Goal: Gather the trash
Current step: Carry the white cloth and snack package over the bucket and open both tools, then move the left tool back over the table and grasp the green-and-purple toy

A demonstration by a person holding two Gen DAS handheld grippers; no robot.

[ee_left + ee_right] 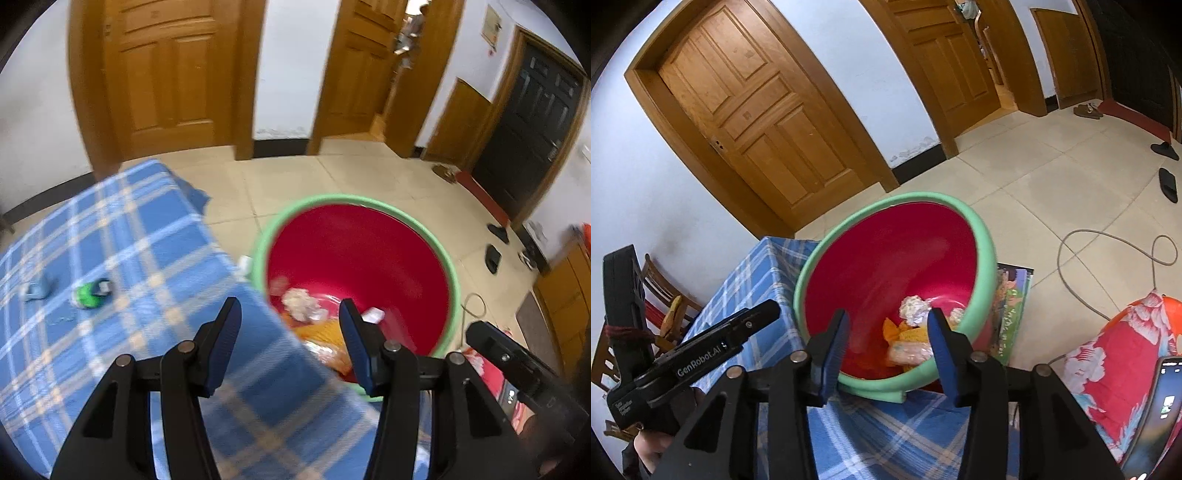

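Red inside, green round the rim, the trash bin (982, 254) sits on the floor hard against the corner of the blue plaid tabletop (122, 229), and both claws are poised over its mouth. The left claw (288, 343) has its jaws standing apart with nothing between them, just cloth and bin showing through the gap. Same story for the right claw (886, 343): jaws parted, empty, pointing down into the bin. Down at the bottom there's a haul already: a crumpled white wad (913, 309), an orange wrapper (905, 334), a clear plastic packet (910, 352).

But the job isn't finished, by my reading! Out on the tabletop, well apart from the bin, a green-and-white piece of trash (90, 293) lies next to a pale blue scrap (37, 290). The left claw is the nearer one, so that's the natural pick.

To do it well: keep the jaws wide on the approach, come down over the green piece rather than nudging it along the cloth, and close squarely so the fabric doesn't bunch up into the grip. Then carry it clear over the green rim before letting go, not at the table's edge.
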